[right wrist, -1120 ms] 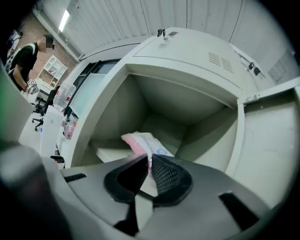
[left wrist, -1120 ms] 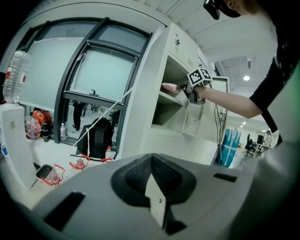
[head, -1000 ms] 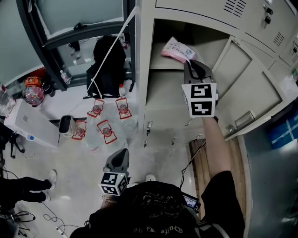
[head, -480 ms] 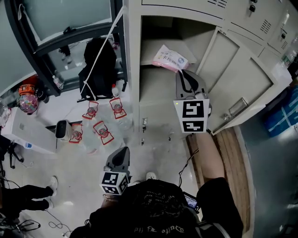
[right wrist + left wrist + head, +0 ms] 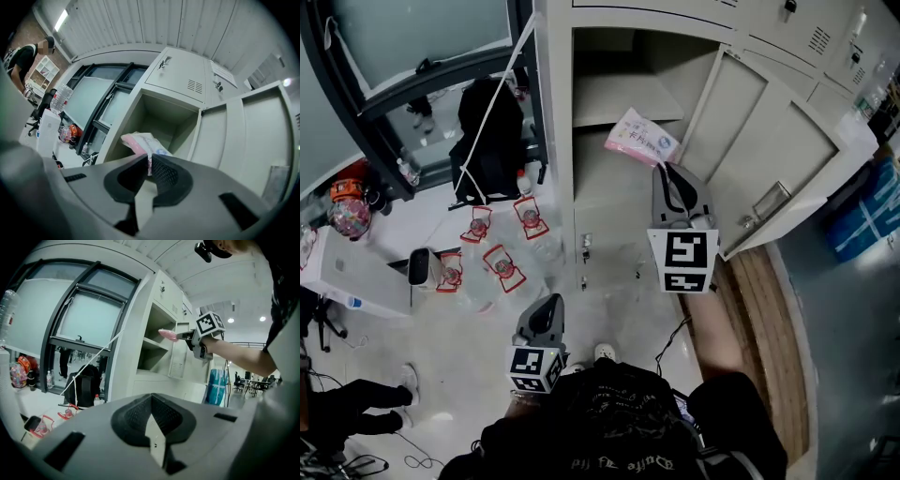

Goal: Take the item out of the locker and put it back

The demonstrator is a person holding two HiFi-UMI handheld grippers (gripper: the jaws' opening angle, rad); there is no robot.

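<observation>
Pink packet (image 5: 641, 137) pinched in right claw (image 5: 662, 169); print unreadable.

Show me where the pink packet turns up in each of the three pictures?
Head view: pink packet upper middle, before the locker opening, at the right gripper's tip.
Left gripper view: pink packet small, above centre.
Right gripper view: pink packet at centre, pinched between the jaws.
Shared landmark: the open door.

Right claw (image 5: 662, 169) extended, pinching the pink packet (image 5: 642, 138) — left claw (image 5: 547, 302) low, closed.
</observation>
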